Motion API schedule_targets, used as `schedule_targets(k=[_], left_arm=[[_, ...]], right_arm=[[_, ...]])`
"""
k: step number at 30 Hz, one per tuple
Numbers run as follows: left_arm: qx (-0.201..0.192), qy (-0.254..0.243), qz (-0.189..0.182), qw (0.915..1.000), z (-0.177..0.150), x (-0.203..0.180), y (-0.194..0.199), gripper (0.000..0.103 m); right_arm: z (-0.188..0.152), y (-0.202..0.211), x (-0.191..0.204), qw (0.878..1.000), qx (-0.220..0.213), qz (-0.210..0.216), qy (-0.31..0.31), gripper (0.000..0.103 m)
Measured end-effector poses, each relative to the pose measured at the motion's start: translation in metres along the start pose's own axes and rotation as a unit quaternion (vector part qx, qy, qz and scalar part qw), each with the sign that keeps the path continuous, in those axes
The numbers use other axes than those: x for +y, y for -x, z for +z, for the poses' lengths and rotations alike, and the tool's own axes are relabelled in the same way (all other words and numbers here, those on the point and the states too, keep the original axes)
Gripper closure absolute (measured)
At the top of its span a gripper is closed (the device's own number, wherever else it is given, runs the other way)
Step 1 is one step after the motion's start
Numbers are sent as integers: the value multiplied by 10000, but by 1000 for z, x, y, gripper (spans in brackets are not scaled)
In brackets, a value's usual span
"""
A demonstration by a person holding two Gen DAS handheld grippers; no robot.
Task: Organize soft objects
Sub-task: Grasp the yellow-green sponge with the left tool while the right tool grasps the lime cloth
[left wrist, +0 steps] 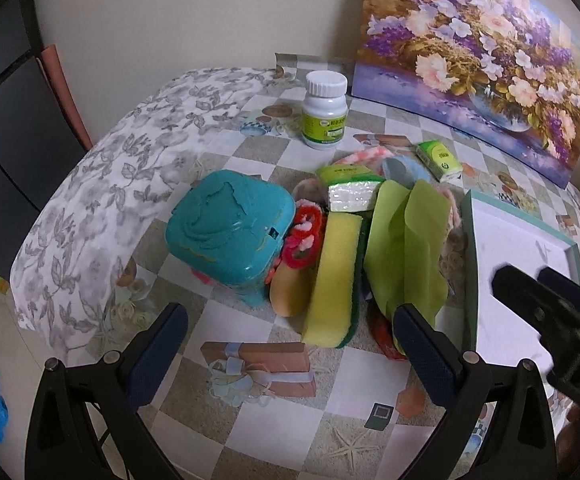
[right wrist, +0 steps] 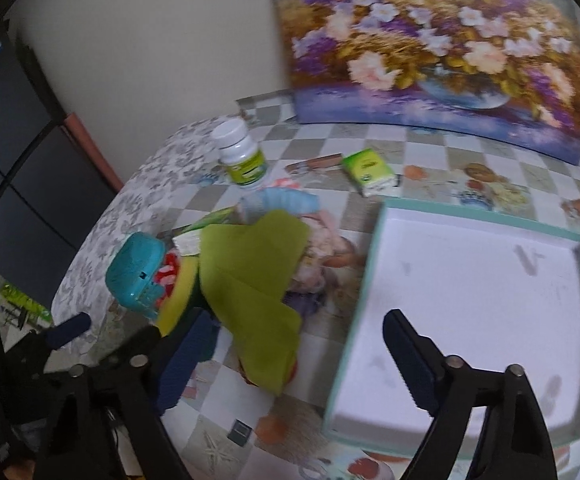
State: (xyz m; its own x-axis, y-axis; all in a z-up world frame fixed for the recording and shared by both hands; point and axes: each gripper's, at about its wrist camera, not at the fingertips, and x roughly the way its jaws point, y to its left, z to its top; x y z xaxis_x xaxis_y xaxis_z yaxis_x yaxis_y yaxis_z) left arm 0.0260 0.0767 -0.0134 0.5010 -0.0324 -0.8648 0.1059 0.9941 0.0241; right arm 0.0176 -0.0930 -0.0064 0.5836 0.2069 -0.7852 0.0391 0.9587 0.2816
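left gripper [left wrist: 290, 356]: jaws apart, empty, hovered before the pile
right gripper [right wrist: 293, 356]: jaws apart, empty, over tray edge
soft pile: yellow sponge [left wrist: 333, 280], green cloth [left wrist: 405, 248], on table beside teal box [left wrist: 230, 232]
tray [right wrist: 373, 280]: right of pile

Left wrist cam: sits behind the left gripper [left wrist: 290, 344], fingers lower frame; looks fwd and down at the table [left wrist: 250, 420], close in. Soft pile mid-frame, yellow sponge [left wrist: 331, 280] centre.
Right wrist cam: behind the right gripper [right wrist: 293, 356], same downward tilt, close, aimed more at the white tray [right wrist: 373, 248] filling lower right.
Shared: green cloth [right wrist: 250, 280], teal box [left wrist: 230, 232], white bottle [left wrist: 325, 116], flower painting [left wrist: 481, 52] along the top, tray edge.
Cross-view: right gripper's fingers poke into left cam, lower right; left gripper shows in right cam, lower left.
Blur: right cam slightly smeared.
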Motion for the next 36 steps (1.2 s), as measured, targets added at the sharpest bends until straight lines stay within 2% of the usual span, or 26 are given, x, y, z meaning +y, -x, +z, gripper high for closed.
schedule_targets(k=[5, 9, 18, 19, 29, 36], left_arm=[[114, -144, -51, 9998, -1, -6, -6, 9], [232, -173, -104, 9995, -1, -7, -11, 24], [495, -202, -131, 9985, -2, -10, -27, 46], [522, -215, -130, 9983, -2, -10, -29, 47], [574, -253, -273, 9977, -1, -11, -36, 71], [519, -217, -306, 9979, 0, -8, -36, 72]], right_arm=[[7, -19, 7, 9995, 201, 152, 171, 24], [6, -36, 12, 9982, 490, 201, 279, 34], [5, -67, 18, 9943, 903, 486, 296, 56], [5, -69, 18, 9939, 934, 501, 296, 60], [4, -79, 17, 9934, 1004, 511, 222, 74], [4, -77, 18, 9934, 993, 531, 211, 92]])
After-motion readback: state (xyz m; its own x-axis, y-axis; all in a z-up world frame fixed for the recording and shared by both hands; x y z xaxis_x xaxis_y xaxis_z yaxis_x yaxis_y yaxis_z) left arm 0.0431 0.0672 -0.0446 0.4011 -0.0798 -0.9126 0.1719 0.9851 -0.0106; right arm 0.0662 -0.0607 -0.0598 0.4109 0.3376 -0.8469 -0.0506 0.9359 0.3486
